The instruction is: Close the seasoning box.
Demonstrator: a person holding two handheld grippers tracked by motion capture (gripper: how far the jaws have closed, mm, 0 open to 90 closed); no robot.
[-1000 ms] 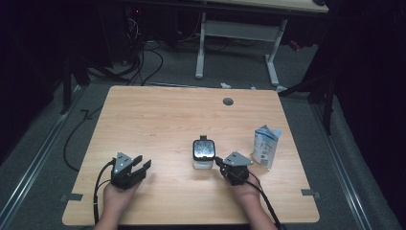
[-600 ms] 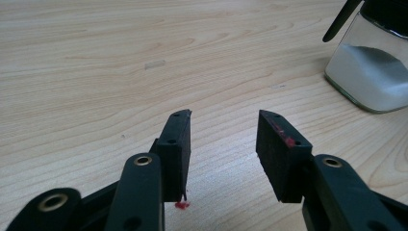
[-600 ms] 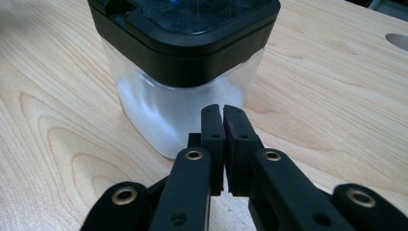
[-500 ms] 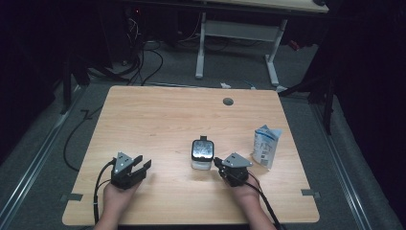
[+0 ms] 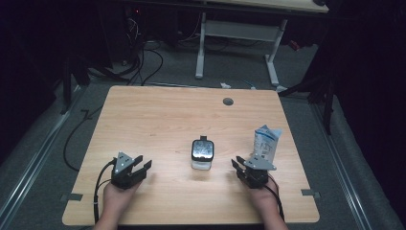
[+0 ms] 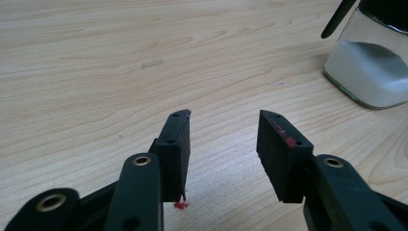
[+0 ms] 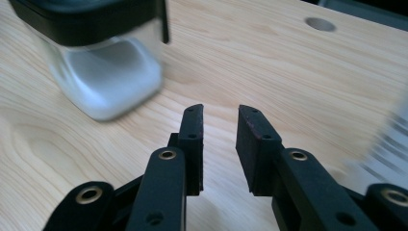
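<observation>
A clear glass jar with a black clip-top lid stands upright on the wooden worktop, near its front and about midway between the two hands. It is squarish with rounded corners. The left tool view shows white powder or grains filling its lower part, the surface heaped unevenly, and a black lever of the lid clasp slanting down beside its upper edge. From above, the lid's glossy top catches the light, and a small black tab sticks out on the side facing away from the person. Its long axis runs straight up from the worktop.

The left tool rests low over the worktop to the left of the jar and well apart from it, jaws standing apart with only bare wood between them. The right tool sits to the right of the jar, near it but not touching; its jaws have just been opening and now show a narrow gap with nothing in it. In the right tool view the jar lies ahead and to the left of the jaws.

A white and blue carton stands just beyond the right tool.
</observation>
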